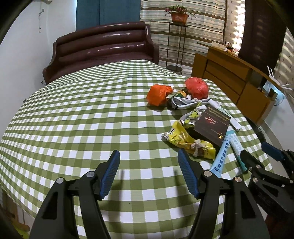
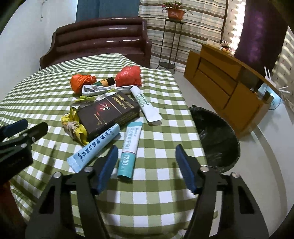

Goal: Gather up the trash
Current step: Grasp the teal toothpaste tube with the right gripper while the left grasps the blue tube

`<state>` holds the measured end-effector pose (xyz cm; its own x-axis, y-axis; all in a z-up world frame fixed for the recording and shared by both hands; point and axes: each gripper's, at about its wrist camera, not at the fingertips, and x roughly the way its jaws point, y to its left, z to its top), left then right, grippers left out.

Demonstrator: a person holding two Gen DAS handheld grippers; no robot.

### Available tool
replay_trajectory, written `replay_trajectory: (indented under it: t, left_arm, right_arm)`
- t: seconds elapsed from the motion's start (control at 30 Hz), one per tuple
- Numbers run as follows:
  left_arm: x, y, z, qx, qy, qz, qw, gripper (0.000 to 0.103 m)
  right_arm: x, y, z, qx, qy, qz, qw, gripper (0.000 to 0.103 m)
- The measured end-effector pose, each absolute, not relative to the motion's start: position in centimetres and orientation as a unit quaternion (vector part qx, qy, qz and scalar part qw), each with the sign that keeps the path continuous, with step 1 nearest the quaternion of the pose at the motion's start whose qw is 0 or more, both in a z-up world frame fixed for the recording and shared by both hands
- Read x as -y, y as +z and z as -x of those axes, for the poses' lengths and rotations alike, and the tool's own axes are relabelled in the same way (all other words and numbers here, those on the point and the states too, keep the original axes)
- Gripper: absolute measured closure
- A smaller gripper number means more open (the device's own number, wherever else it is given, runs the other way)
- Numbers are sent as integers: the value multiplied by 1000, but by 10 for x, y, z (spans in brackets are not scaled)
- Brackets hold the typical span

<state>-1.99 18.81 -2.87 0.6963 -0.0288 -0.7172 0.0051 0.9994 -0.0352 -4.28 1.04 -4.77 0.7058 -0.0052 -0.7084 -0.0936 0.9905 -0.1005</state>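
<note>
A green-checked table [image 2: 165,202] carries two crumpled red bags [image 2: 128,76], a dark box [image 2: 108,114], tubes [image 2: 129,145] and yellow wrappers [image 2: 75,126].

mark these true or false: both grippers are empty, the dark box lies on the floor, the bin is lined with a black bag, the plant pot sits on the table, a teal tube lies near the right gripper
1. Both grippers are empty. True: the left gripper and right gripper stand open with nothing between their fingers.
2. The dark box lies on the floor. False: the box lies on the checked table, among the trash.
3. The bin is lined with a black bag. True: the bin beside the table has a black liner.
4. The plant pot sits on the table. False: the pot is on a tall metal stand by the curtain.
5. A teal tube lies near the right gripper. True: the tube lies just ahead of its left finger.
</note>
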Motion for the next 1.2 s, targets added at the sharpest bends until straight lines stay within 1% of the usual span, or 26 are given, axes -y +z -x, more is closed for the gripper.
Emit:
replay_trajectory:
  t: [0.03, 0.17, 0.23, 0.43, 0.53, 0.67, 1.2]
  left_arm:
    - [-186, -29, 20, -390, -11, 14, 921, 39]
    - [-181, -30, 20, -391, -17, 12, 920, 39]
    - [-179, -31, 19, -391, -18, 11, 920, 39]
    - [-176, -32, 20, -392, -21, 13, 920, 39]
    - [-173, -32, 20, -392, -22, 12, 919, 39]
    - [-168, -32, 21, -392, -28, 13, 919, 39]
    - [-125, -34, 27, -392, -66, -6, 918, 39]
  right_arm:
    - [-11, -48, 41, -384, 27, 63, 921, 46]
    - [-15, -50, 38, -384, 35, 61, 921, 57]
    - [-16, -51, 36, -385, 37, 61, 920, 60]
    - [-16, -57, 33, -393, 48, 55, 917, 80]
    - [-13, -59, 33, -394, 50, 51, 916, 86]
    - [-8, -58, 35, -391, 53, 40, 918, 88]
    - [24, -44, 51, -362, 39, 16, 931, 89]
